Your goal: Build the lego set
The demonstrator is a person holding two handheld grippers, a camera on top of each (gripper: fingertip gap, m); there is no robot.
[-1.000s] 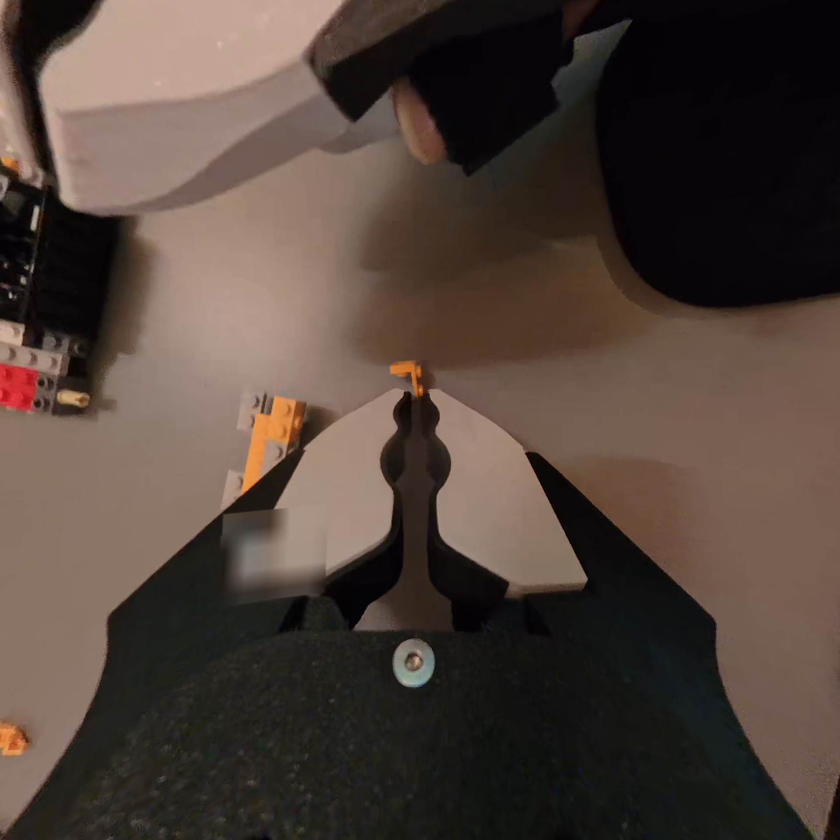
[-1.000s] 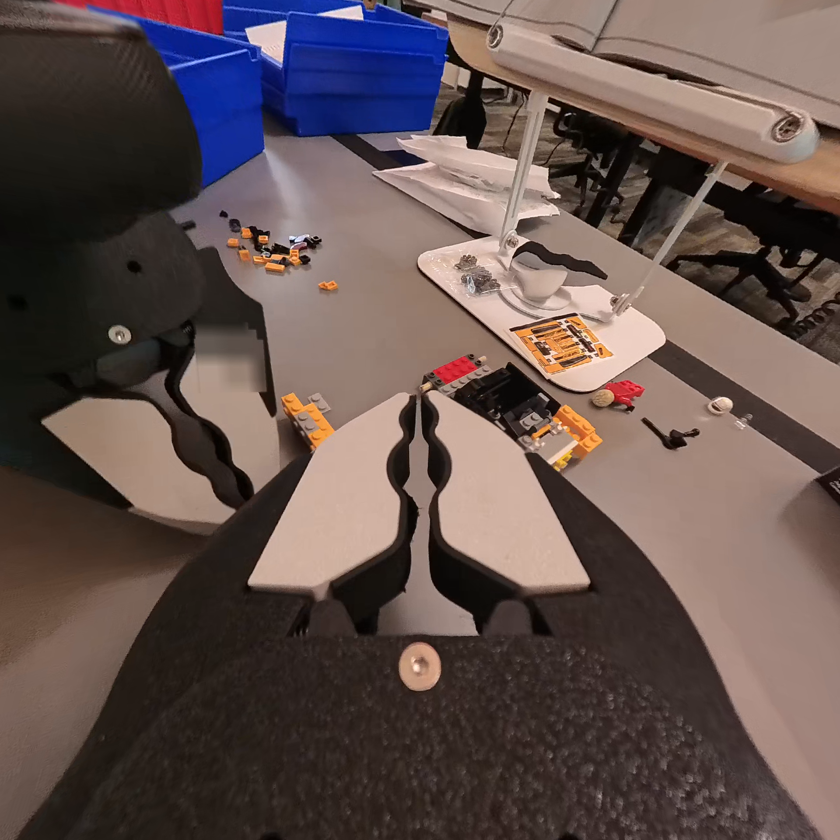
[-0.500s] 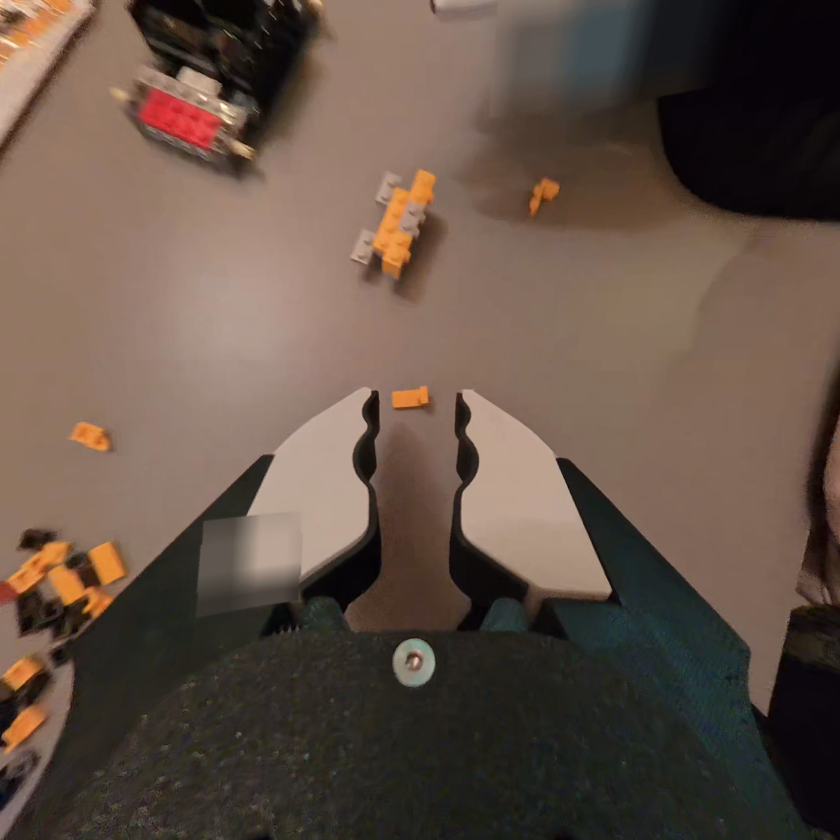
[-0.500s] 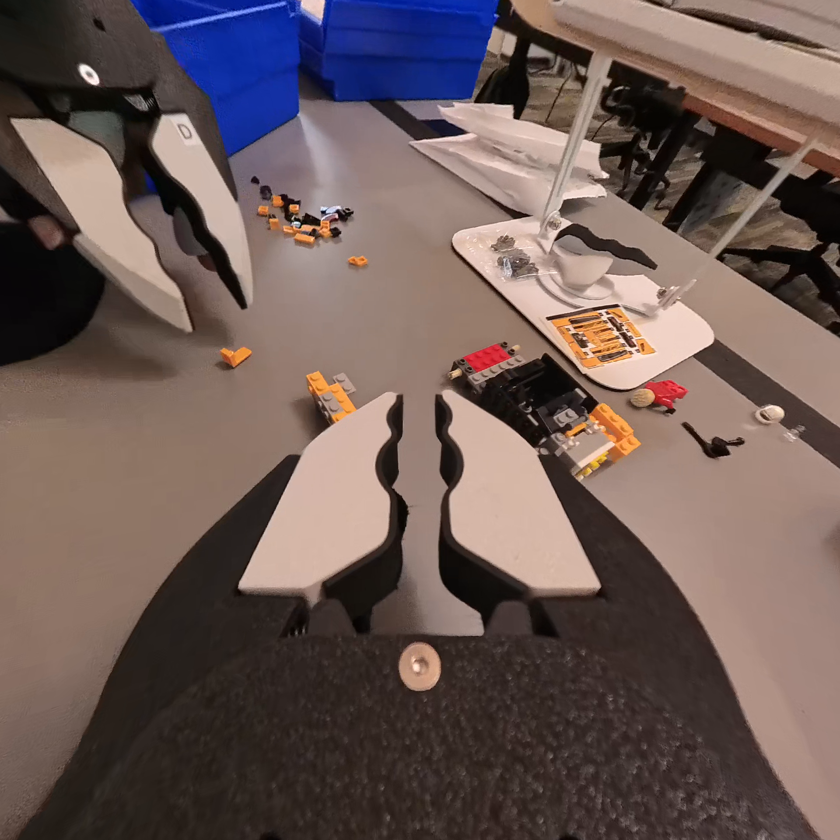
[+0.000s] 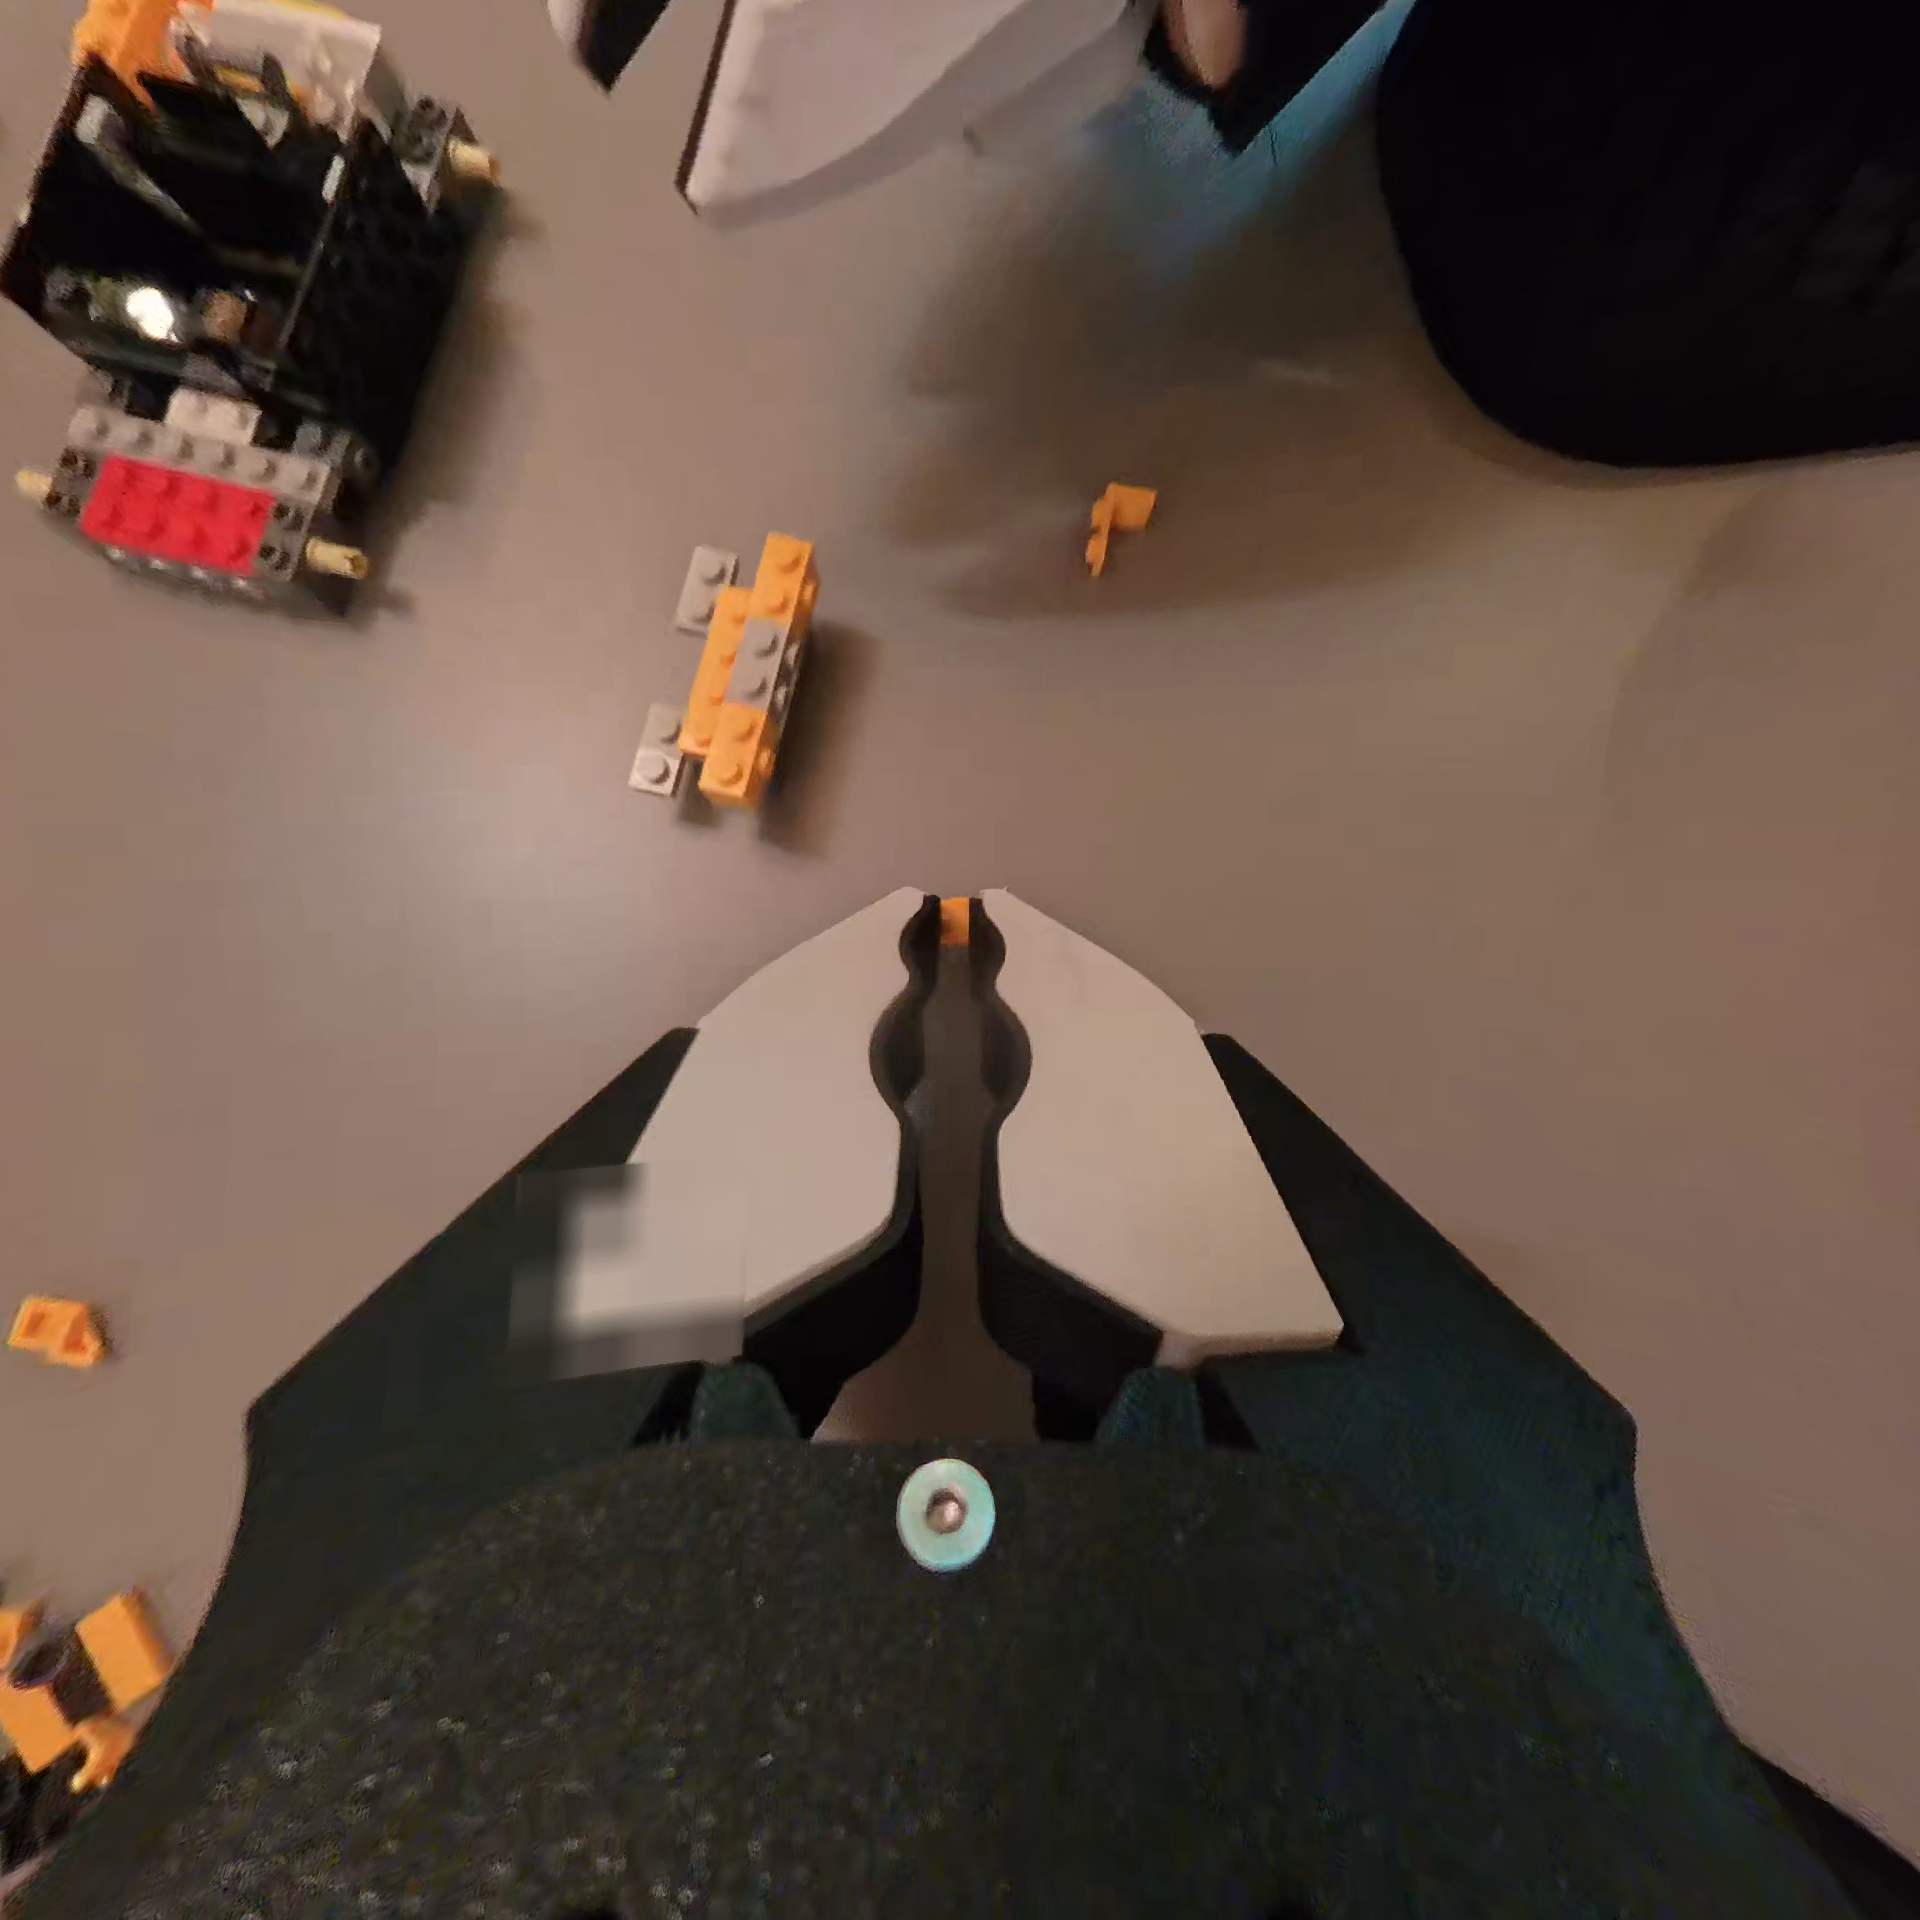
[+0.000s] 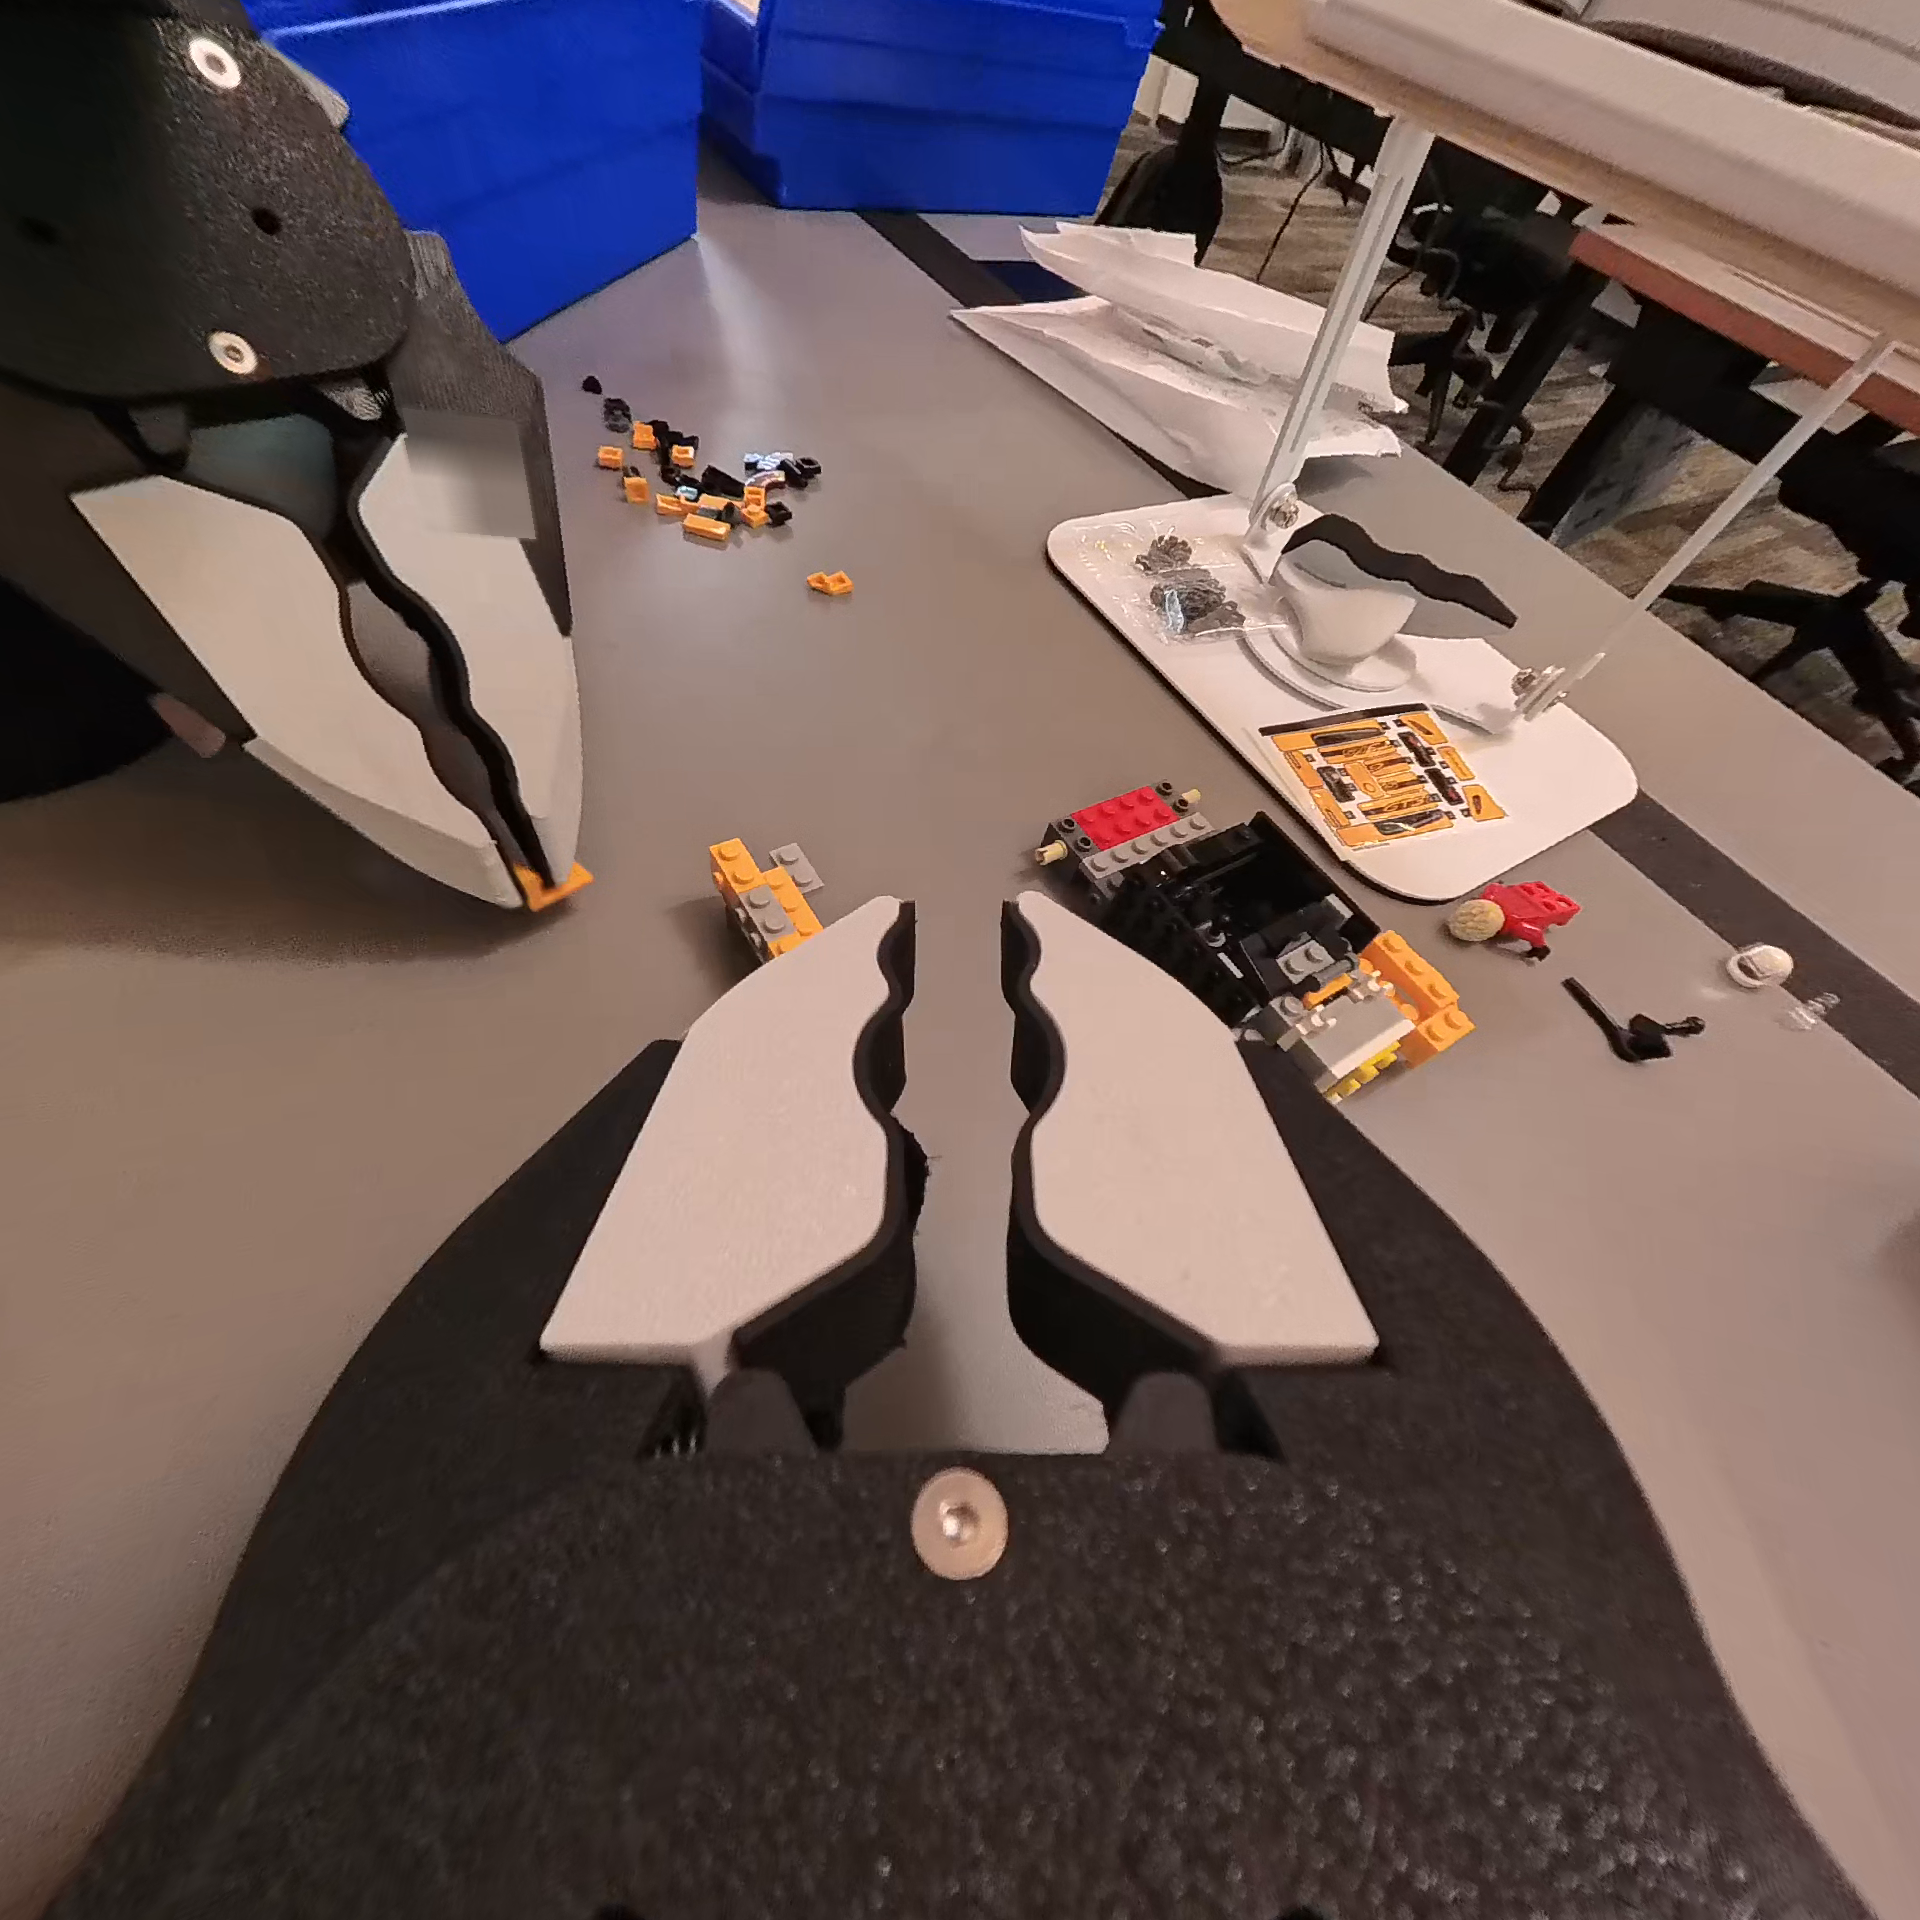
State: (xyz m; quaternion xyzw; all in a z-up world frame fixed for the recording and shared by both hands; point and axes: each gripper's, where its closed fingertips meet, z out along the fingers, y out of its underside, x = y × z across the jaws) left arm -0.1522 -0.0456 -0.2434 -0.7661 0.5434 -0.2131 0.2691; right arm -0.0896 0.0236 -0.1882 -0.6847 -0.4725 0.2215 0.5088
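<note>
Grey tabletop (image 6: 935, 675): left gripper (image 5: 956, 904) pinches a small orange brick (image 5: 955, 921) near the orange-and-grey brick assembly (image 5: 740, 665); right gripper (image 6: 958, 914) gapes empty beside it.

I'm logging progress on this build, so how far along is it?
Partly built. Done: a black chassis with a red plate and orange end stands on the table, and a small orange-and-grey sub-assembly sits beside it. In hand: the left gripper is shut on a small orange piece at the table; the right gripper is open and empty. Left: the loose pile of parts, the sticker sheet.
</note>
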